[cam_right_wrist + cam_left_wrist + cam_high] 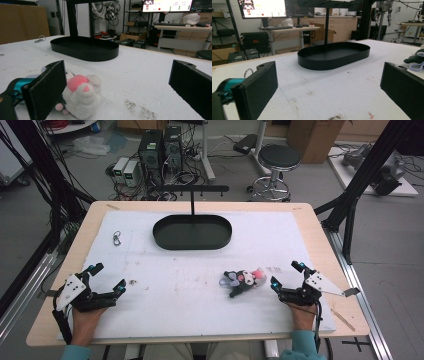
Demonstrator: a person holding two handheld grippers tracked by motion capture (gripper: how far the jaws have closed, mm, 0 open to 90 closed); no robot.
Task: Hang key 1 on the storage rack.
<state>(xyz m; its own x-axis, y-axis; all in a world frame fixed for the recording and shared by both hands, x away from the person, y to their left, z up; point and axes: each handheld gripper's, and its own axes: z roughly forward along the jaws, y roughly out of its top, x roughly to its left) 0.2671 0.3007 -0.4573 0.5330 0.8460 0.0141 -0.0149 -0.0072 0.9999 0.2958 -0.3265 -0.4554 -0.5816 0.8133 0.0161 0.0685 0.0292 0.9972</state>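
Observation:
A small plush toy (pixel 243 280), black, white and pink, lies on the white mat right of centre. In the right gripper view its pink and white end (pixel 81 98) lies just beyond the left jaw. My right gripper (pixel 287 276) rests near the table's front right, open, just right of the toy and clear of it. My left gripper (pixel 107 276) rests at the front left, open with nothing between its jaws. A black oval tray (pixel 192 232) with an upright post stands at the back centre; it is also ahead in the left gripper view (pixel 334 55) and the right gripper view (pixel 85 48).
A small metal carabiner (pixel 117 238) lies on the mat at the back left. The white mat (pixel 200 300) covers most of the wooden table. Black frame struts stand at both sides, and a stool (pixel 278 165) stands beyond the far edge.

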